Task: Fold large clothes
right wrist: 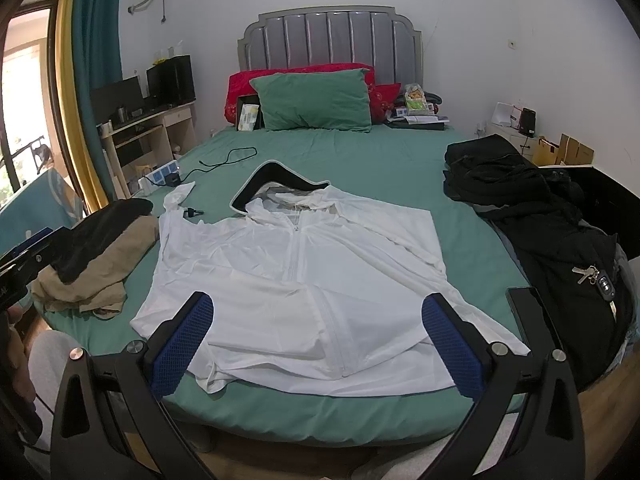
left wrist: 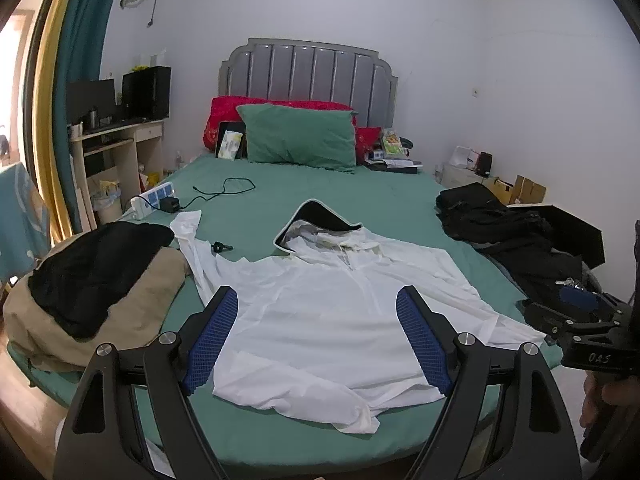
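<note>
In the left wrist view, the left gripper (left wrist: 317, 312) hangs above the foot of the bed with its blue-padded jaws spread wide and nothing between them. Straight ahead of the tips, the thin white zip-front hooded jacket (left wrist: 340, 312) lies spread front-up on the green bed sheet (left wrist: 360, 188), its hood pointing away and one sleeve trailing off to the left. A tan and black heap of clothes (left wrist: 88, 292) sits left of the jaws, a black pile of garments (left wrist: 512, 236) to the right. In the right wrist view, the right gripper (right wrist: 318, 320) is likewise wide open and empty, poised over the jacket's near hem. The body looks flat and unfolded, so folding seems barely begun: sleeves, sides and the final fold all appear to remain.
</note>
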The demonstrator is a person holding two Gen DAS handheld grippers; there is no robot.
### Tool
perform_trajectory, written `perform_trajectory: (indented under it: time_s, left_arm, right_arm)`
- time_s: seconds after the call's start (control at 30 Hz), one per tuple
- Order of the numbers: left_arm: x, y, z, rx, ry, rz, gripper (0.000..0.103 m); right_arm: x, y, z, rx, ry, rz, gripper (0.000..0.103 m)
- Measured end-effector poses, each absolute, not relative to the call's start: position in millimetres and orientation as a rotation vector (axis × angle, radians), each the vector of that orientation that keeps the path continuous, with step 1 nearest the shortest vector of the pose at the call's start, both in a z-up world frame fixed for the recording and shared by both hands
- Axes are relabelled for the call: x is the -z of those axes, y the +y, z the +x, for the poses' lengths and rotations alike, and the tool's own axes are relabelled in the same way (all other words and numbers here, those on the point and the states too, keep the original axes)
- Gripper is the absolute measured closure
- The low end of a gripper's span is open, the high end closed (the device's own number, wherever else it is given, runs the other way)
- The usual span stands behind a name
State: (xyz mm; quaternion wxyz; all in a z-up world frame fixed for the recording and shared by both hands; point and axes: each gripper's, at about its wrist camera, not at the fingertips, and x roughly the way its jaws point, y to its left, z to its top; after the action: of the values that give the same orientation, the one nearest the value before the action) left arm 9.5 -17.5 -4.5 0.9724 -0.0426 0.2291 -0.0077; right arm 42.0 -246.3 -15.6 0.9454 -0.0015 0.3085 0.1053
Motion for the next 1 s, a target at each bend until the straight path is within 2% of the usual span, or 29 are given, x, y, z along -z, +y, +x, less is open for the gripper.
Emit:
perform_trajectory:
  time_s: [1.0]
  left_arm:
    - [4.7, -18.4, 9.2, 0.014, 0.464, -0.091, 0.019]
  right_arm:
    - [13.9, -251.8, 42.1, -0.213, 0.627, 0.005, 0.000]
